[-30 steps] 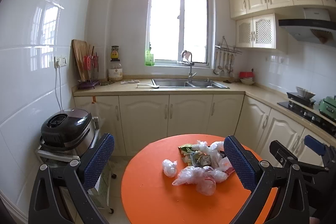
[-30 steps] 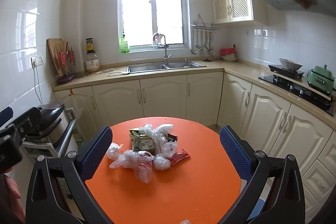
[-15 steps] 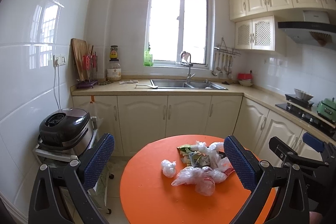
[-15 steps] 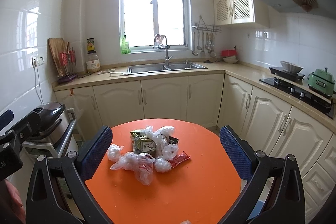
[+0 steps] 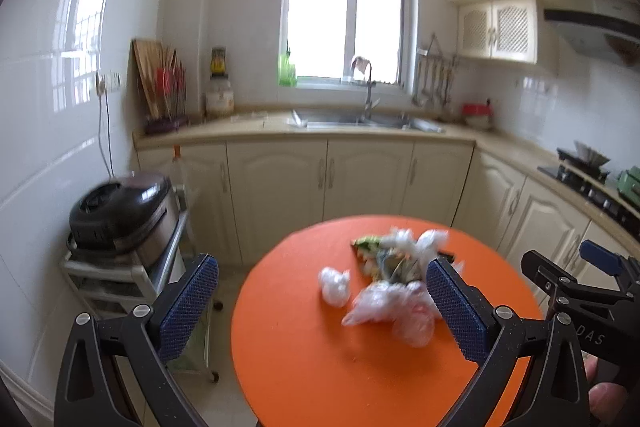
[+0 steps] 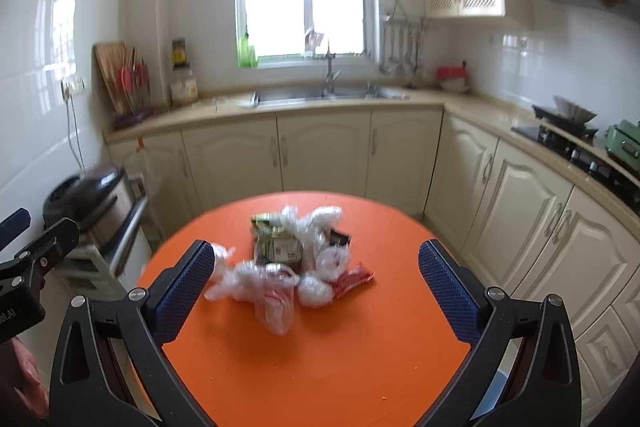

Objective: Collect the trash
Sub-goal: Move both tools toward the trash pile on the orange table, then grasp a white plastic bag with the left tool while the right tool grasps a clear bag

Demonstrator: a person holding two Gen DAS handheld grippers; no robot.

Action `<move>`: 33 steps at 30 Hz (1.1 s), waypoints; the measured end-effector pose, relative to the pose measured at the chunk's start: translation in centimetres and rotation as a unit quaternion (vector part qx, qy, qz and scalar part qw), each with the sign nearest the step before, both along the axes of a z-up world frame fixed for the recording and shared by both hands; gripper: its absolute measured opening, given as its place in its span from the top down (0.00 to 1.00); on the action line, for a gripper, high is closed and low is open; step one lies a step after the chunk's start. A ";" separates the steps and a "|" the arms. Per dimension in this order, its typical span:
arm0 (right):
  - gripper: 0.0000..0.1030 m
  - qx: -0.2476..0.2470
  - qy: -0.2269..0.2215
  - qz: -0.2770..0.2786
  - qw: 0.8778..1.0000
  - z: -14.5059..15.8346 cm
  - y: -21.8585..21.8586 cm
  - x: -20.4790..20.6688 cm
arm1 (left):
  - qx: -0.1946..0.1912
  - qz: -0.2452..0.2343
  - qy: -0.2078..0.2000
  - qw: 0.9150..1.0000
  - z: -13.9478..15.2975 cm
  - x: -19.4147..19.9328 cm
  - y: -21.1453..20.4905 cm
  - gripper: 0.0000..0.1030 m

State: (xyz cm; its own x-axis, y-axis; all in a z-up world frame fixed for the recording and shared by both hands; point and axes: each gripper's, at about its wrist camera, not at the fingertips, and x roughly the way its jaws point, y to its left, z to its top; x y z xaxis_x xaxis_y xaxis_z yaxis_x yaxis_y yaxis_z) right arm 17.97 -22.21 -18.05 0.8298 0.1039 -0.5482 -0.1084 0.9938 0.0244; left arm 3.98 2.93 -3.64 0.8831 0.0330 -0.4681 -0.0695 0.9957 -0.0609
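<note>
A pile of trash (image 6: pixel 296 263) lies in the middle of a round orange table (image 6: pixel 320 367): crumpled clear plastic bags, a green snack packet (image 6: pixel 276 247) and a red wrapper (image 6: pixel 352 279). In the left wrist view the pile (image 5: pixel 396 287) sits right of centre, with a small plastic ball (image 5: pixel 334 285) apart on its left. My left gripper (image 5: pixel 320 303) is open and empty, above the table's near side. My right gripper (image 6: pixel 316 291) is open and empty, with the pile between its fingers in view but farther off.
Cream kitchen cabinets (image 6: pixel 320 151) and a sink counter (image 6: pixel 328 95) run behind the table. A dark cooker (image 5: pixel 120 211) stands on a white trolley at the left. A stove (image 6: pixel 580 143) is on the right counter. The other gripper (image 5: pixel 580 287) shows at the right edge.
Both grippers have moved forward and lower toward the table, so the trash pile looks larger and nearer. Both stay open. The trash has not moved.
</note>
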 end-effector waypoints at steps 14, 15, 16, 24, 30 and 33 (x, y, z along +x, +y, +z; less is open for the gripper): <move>0.01 -0.008 0.128 0.036 0.991 -10.4 2.4 7.8 | -0.012 0.001 0.132 0.991 -7.2 13.2 1.5 0.01; 0.01 -0.006 0.133 0.040 0.990 -10.8 2.5 8.2 | -0.011 0.002 0.138 0.990 -7.6 14.1 1.5 0.01; 0.01 -0.005 0.138 0.048 0.989 -11.4 2.7 8.7 | -0.010 0.003 0.144 0.990 -8.1 14.9 1.6 0.01; 0.03 -0.032 0.154 0.111 0.981 -13.7 6.5 11.3 | -0.012 0.016 0.172 0.985 -10.9 20.1 2.5 0.01; 0.05 -0.071 0.168 0.148 0.972 -15.8 9.3 13.2 | -0.013 0.025 0.184 0.983 -12.8 22.4 3.5 0.01; 0.14 -0.078 0.197 0.160 0.964 -18.1 10.2 14.2 | -0.013 0.025 0.187 0.982 -13.6 22.5 4.1 0.01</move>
